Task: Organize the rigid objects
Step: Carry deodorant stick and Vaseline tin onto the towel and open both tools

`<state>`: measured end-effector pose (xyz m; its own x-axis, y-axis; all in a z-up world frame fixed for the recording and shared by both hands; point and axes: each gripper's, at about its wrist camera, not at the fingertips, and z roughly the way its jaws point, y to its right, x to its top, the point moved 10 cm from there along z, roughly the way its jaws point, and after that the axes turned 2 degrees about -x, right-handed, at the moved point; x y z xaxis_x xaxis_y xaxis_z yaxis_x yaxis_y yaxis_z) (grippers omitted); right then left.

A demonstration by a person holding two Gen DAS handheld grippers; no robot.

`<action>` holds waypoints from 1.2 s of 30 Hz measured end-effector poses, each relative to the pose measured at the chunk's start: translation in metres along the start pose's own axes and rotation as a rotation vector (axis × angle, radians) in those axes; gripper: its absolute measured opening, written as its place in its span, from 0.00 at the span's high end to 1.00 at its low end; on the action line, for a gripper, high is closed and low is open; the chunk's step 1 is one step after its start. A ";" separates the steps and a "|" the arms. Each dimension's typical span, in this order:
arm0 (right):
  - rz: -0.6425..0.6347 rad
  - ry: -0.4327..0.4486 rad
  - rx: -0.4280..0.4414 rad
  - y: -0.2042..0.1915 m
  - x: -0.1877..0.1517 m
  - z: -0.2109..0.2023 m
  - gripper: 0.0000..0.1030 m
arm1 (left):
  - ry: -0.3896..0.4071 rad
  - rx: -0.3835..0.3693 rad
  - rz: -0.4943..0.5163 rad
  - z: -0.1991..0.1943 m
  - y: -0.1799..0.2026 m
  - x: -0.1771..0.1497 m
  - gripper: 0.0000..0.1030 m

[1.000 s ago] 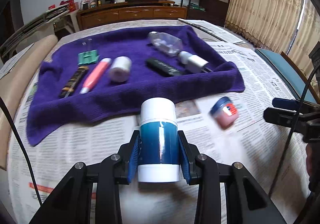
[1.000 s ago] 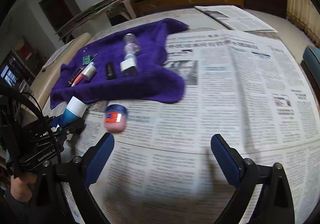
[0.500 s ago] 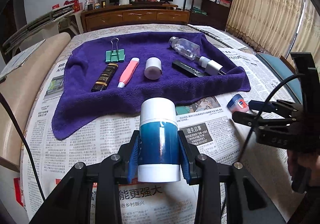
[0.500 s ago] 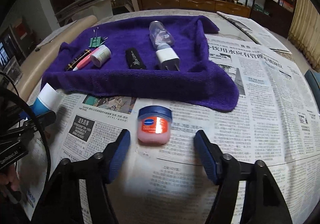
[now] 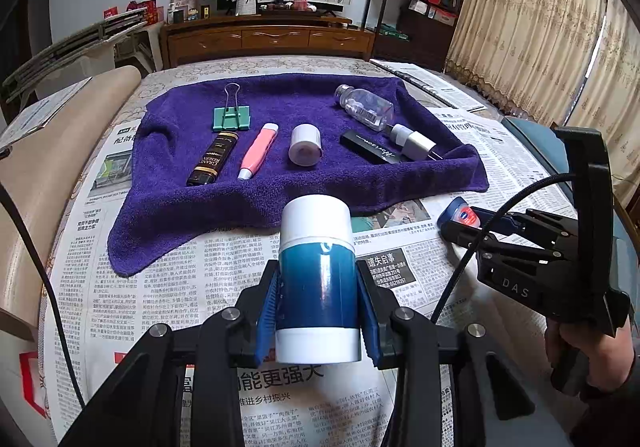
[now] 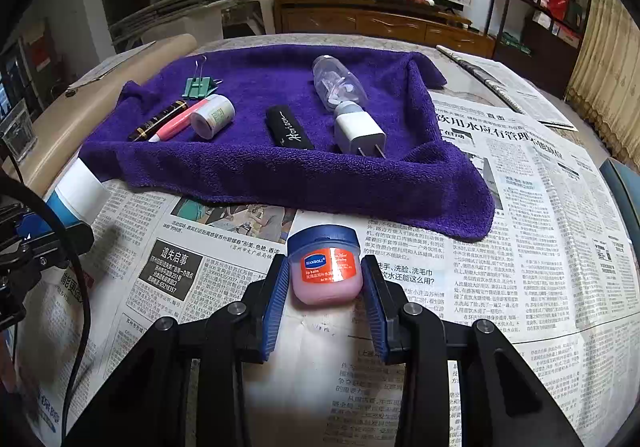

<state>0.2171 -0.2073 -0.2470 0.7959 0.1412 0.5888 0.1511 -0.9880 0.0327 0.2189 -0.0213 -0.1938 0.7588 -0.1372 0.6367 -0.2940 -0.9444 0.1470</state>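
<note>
Left gripper (image 5: pixel 318 303) low centre of the left wrist view, fingers (image 5: pixel 267 311) pinching a blue-and-white tube (image 5: pixel 318 279), white cap pointing away, held above the newspaper (image 5: pixel 160 287).

Right gripper (image 6: pixel 325 299) low centre of the right wrist view, fingers (image 6: pixel 276 295) on either side of a lip balm jar (image 6: pixel 326 271): pink body, blue lid, orange label. Pads at the jar's sides; firm contact cannot be told. Jar resting on the newspaper (image 6: pixel 520 227), just below the towel's near edge.

Purple towel (image 5: pixel 280 175) spread over the upper middle of the surface, edges rumpled up. Lying on it, left to right in the left wrist view:
- green binder clip (image 5: pixel 231 115), farthest up
- dark tube with gold print (image 5: pixel 213 164)
- pink pen-shaped item (image 5: pixel 258 151)
- small white roll (image 5: pixel 305 145), end-on
- black bar with script lettering (image 5: pixel 370 147)
- clear bottle (image 5: pixel 366 107) on its side
- white charger plug (image 5: pixel 414 143) just below the bottle

Left wrist view only: right gripper (image 5: pixel 520 247) at the right edge with the hand (image 5: pixel 592 355) on its grip, jar (image 5: pixel 460 212) at its tip, mostly hidden.

Right wrist view only: jar label readable, charger (image 6: pixel 359 133) prongs pointing toward the lens, roll's (image 6: pixel 212 116) printed side; blue tube (image 6: pixel 76 187) at the left edge, part seen.
</note>
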 end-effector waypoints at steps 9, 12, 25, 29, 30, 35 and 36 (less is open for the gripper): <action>0.032 -0.008 0.061 0.005 -0.003 -0.009 0.65 | 0.005 0.003 -0.030 -0.002 -0.010 0.002 0.67; 0.031 0.005 0.077 0.005 -0.002 -0.019 0.65 | 0.009 0.009 -0.038 -0.005 -0.015 0.005 0.67; 0.042 0.051 0.151 0.013 0.037 -0.047 0.65 | 0.036 0.007 -0.069 -0.014 -0.028 0.036 0.67; 0.024 0.057 0.152 0.017 0.058 -0.042 0.65 | 0.032 0.016 -0.057 -0.008 -0.031 0.052 0.67; 0.018 0.055 0.152 0.018 0.064 -0.040 0.65 | 0.030 0.019 -0.054 -0.005 -0.033 0.056 0.67; 0.020 0.047 0.193 0.012 0.099 -0.017 0.65 | 0.018 0.034 -0.064 0.013 -0.047 0.077 0.67; 0.017 0.043 0.203 0.010 0.106 -0.010 0.65 | 0.015 0.039 -0.062 0.017 -0.050 0.081 0.67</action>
<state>0.2971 -0.2025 -0.1757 0.7742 0.1176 0.6219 0.2563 -0.9567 -0.1381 0.3049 0.0095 -0.1624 0.7661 -0.0739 0.6385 -0.2239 -0.9618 0.1573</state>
